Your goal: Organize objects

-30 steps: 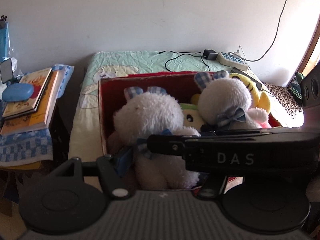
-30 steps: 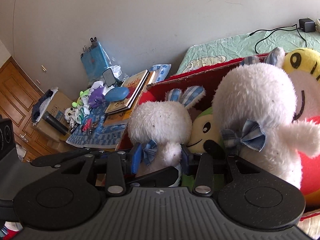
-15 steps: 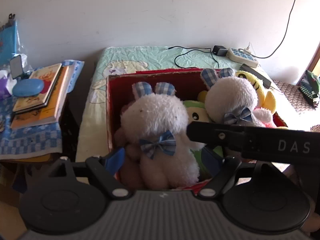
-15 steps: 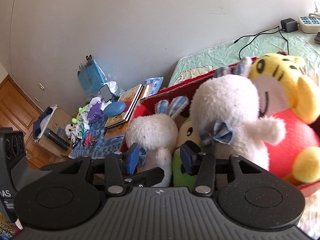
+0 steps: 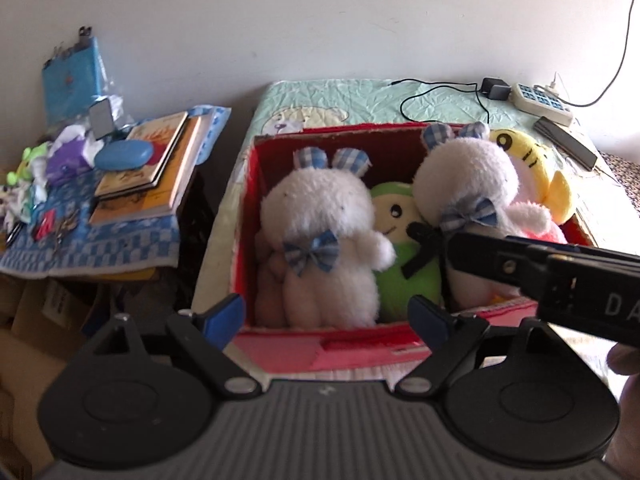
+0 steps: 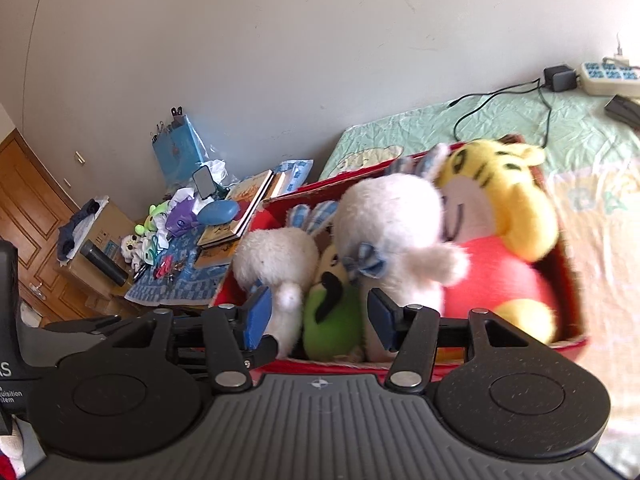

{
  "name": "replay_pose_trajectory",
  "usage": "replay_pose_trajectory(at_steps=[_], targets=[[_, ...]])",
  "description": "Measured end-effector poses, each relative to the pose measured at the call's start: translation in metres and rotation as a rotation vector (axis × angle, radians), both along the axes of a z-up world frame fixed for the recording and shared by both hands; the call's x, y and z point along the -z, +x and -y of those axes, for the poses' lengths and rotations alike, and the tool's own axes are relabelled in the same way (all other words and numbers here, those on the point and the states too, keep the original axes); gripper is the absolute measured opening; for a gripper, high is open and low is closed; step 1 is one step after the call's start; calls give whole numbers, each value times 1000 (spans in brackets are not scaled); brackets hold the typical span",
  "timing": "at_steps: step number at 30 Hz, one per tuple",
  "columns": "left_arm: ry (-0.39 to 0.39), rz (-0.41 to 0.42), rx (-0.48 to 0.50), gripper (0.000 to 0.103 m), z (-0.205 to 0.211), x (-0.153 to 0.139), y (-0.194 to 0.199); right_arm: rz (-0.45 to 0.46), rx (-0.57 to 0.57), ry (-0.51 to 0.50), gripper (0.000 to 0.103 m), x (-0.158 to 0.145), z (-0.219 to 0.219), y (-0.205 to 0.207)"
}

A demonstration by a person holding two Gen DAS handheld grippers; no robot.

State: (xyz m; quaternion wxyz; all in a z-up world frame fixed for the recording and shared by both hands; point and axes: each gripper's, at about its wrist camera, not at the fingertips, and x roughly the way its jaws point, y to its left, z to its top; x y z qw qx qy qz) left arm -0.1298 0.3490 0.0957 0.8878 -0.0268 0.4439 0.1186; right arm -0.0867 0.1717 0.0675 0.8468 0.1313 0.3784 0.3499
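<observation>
A red box (image 5: pixel 352 350) (image 6: pixel 572 280) on the bed holds several plush toys. A white bunny with a blue bow (image 5: pixel 320 240) (image 6: pixel 276 256) sits at its left. A green plush (image 5: pixel 400 248) (image 6: pixel 328 312) is in the middle, a second white bunny (image 5: pixel 468 184) (image 6: pixel 392 224) to its right, and a yellow and red tiger (image 5: pixel 532 168) (image 6: pixel 500 216) at the far right. My left gripper (image 5: pixel 328 320) is open and empty in front of the box. My right gripper (image 6: pixel 316 316) is open and empty, just in front of the toys; its body (image 5: pixel 560 276) crosses the left wrist view.
A low side table with a blue checked cloth (image 5: pixel 92 240) (image 6: pixel 176 284) stands left of the bed, with stacked books (image 5: pixel 148 168), a blue case (image 5: pixel 124 154) and small toys. A power strip (image 5: pixel 540 98), charger and cable lie on the green quilt (image 5: pixel 340 100) behind the box.
Both grippers have pulled back and up from the box. The left one was round the left bunny and is now open in front of the box. The right jaws have widened.
</observation>
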Motion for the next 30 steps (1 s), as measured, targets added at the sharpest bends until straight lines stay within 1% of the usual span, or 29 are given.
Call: replay_pose_trajectory(at_steps=[2, 5, 7, 10, 12, 15, 23, 30], targets=[[18, -1, -21, 90, 9, -1, -3, 16, 8, -11, 58, -2, 9, -3], [51, -8, -61, 90, 25, -2, -6, 51, 44, -54, 65, -5, 21, -8], [53, -16, -78, 90, 33, -1, -8, 72, 54, -69, 66, -6, 28, -12], [56, -28, -93, 90, 46, 1, -10, 77, 55, -87, 68, -6, 38, -13], [62, -39, -103, 91, 55, 3, -11, 83, 66, -101, 73, -6, 45, -15], [63, -58, -111, 91, 70, 8, -11, 101, 80, -127, 76, -5, 56, -18], [81, -82, -85, 90, 114, 16, -12, 84, 113, -170, 76, 3, 90, -20], [84, -103, -16, 91, 151, 22, -5, 86, 185, -224, 76, 11, 121, -23]])
